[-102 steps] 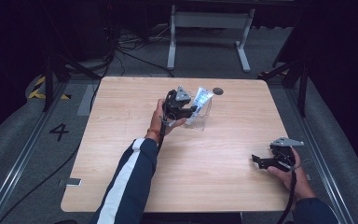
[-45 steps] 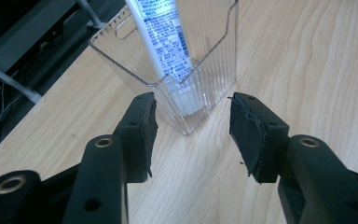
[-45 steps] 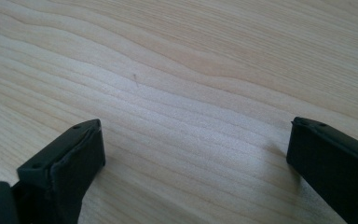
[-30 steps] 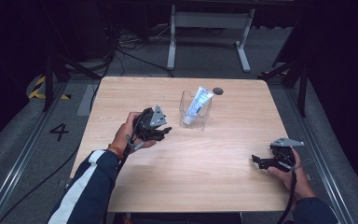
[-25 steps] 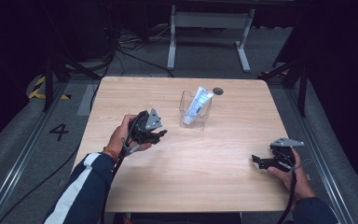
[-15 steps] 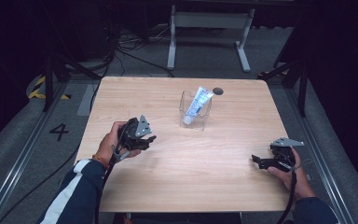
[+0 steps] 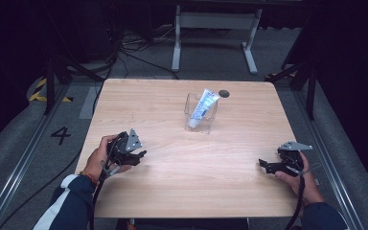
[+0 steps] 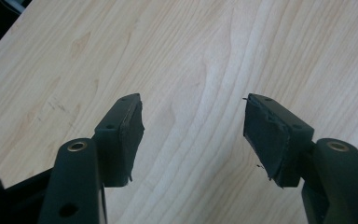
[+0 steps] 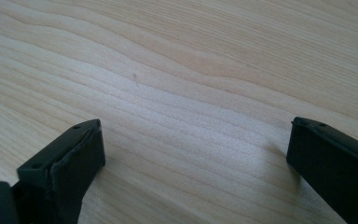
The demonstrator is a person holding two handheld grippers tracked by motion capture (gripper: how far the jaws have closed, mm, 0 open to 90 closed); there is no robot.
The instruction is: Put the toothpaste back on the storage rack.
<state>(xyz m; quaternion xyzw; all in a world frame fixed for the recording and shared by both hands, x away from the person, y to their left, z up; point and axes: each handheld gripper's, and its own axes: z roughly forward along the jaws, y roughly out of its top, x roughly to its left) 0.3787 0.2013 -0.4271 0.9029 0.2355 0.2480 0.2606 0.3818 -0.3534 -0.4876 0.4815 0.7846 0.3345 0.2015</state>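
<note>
White-and-blue squeeze tube [image 7: 203, 106] leans cap-down inside a clear plastic box [image 7: 200, 114] toward the far middle of the pale wooden table [image 7: 182, 182], beside a small dark disc [image 7: 224, 93]. Nearer the person and left of the box, the left gripper [image 7: 135, 157] rests with jaws spread, nothing between them. Near and right of the box, the right gripper [image 7: 267, 166] likewise gapes empty.
</note>
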